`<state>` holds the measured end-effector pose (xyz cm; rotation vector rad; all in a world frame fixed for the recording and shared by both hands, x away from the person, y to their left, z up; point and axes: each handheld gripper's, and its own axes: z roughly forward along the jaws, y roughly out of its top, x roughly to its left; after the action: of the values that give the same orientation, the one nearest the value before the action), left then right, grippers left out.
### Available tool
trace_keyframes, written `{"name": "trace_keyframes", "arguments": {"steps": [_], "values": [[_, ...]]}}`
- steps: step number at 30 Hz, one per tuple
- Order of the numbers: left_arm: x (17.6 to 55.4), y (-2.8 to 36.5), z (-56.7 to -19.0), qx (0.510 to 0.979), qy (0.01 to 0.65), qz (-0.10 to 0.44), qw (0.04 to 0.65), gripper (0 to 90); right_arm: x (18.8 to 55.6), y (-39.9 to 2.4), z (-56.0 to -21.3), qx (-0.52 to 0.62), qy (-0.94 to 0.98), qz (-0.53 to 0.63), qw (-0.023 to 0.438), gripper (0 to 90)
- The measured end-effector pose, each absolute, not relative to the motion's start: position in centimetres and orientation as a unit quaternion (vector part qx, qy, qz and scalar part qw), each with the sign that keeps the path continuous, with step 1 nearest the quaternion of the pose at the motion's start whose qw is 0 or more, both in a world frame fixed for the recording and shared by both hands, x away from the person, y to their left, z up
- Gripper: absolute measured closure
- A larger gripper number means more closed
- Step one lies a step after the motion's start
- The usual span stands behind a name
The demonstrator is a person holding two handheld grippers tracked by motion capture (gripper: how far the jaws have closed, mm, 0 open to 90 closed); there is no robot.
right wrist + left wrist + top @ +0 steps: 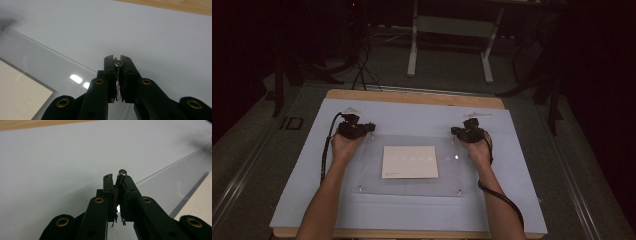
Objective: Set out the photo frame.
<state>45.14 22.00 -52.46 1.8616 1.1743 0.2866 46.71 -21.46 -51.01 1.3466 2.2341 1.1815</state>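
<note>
From where I stand, the left gripper (119,185) has its jaws drawn almost together, pinched on a small metal standoff post (122,173) at the far left corner of a clear acrylic sheet (447,175). The right gripper (119,65) is the same: jaws nearly closed, nipping a round-headed metal post (118,64) at the sheet's far right corner. Both holds are at the very tips, on smooth, narrow hardware.

That is where I'd expect trouble. If the person lifts or tugs, I'd guess a post could slide out from between the tips, and the sheet would drop at that corner. Uneven pulling by the two hands could also twist or skid the sheet, dragging the white card (410,161) lying under or on it off its place; I can't tell which side of the sheet the card is on.

The sheet rests flat on a pale blue mat (302,200) over a wooden table (412,96), its near corner posts (359,189) untouched.
</note>
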Motion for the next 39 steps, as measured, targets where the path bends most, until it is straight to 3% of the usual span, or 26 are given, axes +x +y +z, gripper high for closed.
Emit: {"name": "trace_keyframes", "arguments": {"steps": [15,16,17,18,19,21,25,39], "values": [[47.3,21.4,-51.8,0.725,0.545,0.076,0.414,85.7,49.1,-21.1,-50.3,0.499,0.773,0.379,0.101,84.2],[47.3,21.3,-51.9,0.721,0.55,0.076,0.414,85.7,49.1,-20.9,-50.2,0.496,0.778,0.369,0.111,82.5],[47.4,21.3,-52.0,0.714,0.558,0.073,0.415,85.6,48.8,-20.2,-49.9,0.475,0.796,0.34,0.158,76.5],[47.4,21.3,-52.0,0.714,0.558,0.073,0.415,85.5,48.8,-20.2,-49.9,0.475,0.796,0.34,0.158,76.5],[47.5,21.3,-52.0,0.708,0.565,0.069,0.418,85.5,48.4,-19.9,-49.4,0.466,0.798,0.337,0.18,68.3],[47.7,21.2,-52.0,0.709,0.568,0.065,0.412,85.5,48.0,-20.0,-48.7,0.467,0.792,0.342,0.196,63.0],[47.9,21.2,-51.8,0.712,0.57,0.061,0.406,85.5,47.2,-20.4,-47.3,0.464,0.782,0.358,0.213,60.1],[48.2,21.2,-51.8,0.708,0.579,0.052,0.401,85.4,42.8,-20.8,-43.7,0.415,0.804,0.398,0.152,59.0]]}}
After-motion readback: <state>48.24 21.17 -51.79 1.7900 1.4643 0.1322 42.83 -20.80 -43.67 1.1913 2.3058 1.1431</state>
